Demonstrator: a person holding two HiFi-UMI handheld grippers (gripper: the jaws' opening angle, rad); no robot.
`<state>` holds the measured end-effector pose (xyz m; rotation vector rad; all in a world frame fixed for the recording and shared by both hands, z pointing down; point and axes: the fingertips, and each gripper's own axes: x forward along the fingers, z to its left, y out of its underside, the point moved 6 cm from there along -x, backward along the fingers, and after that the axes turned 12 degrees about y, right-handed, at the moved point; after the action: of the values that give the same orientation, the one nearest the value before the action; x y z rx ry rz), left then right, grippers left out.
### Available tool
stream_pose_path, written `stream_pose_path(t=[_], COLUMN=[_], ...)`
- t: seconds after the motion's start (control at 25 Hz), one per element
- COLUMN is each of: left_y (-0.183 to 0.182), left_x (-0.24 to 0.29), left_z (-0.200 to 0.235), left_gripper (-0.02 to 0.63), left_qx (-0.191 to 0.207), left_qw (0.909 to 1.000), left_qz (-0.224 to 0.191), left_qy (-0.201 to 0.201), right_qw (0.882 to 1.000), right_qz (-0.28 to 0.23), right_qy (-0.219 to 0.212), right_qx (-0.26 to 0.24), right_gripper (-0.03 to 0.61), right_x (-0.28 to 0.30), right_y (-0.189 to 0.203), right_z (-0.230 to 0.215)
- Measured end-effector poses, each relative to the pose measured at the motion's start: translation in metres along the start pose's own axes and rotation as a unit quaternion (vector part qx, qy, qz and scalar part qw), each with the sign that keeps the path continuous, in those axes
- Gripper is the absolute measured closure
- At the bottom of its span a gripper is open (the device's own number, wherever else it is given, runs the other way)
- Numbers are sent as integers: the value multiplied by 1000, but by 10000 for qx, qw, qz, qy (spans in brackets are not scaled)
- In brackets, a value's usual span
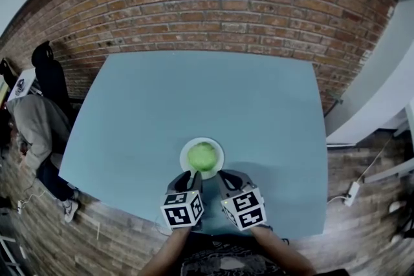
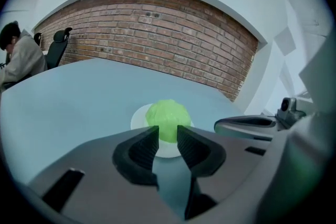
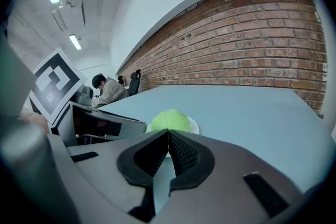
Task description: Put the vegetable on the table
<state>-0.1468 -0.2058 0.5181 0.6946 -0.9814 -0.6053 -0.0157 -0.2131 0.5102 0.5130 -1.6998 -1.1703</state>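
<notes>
A brick wall [image 1: 213, 3] backs a pale blue desk [image 1: 194, 94], bare except for a white plate [image 1: 185, 153] near its front edge. The green vegetable [image 1: 202, 156] sits on that plate, so the task looks barely begun: nothing is lifted yet. The left gripper [image 2: 167, 132] points at the vegetable with jaws apart, just short of it and not touching. The right gripper [image 3: 168, 135] waits beside it, jaws together and empty. Left to do: grasp the vegetable, lift it off and set it on the bare desk
</notes>
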Motion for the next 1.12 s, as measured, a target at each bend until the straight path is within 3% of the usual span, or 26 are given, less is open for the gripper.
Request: stream_pose_path(t=[0.4,0.56,0.64,1.12], left_y=[3,4,5,8], left_x=[-9,-14,-17,-48], left_z=[-33,-43,-49,-80], left_gripper=[525,525,561,561], left_qx=[148,98,82,-119], left_qw=[9995,9992,9992,9973], left_qz=[-126,-232,-266,-619], left_qy=[266,321,301,382], right_qw=[9998,9996,9995,9985], right_qz=[-169,-221,-259,-334], right_qy=[-127,-142,-146,-406], right_qx=[-47,-83,-78,-172], right_gripper=[569,569,569,569], right_x=[-12,-20,-27,-65], right_y=[-5,-5,-9,-16], right_z=[4,1,-1,6])
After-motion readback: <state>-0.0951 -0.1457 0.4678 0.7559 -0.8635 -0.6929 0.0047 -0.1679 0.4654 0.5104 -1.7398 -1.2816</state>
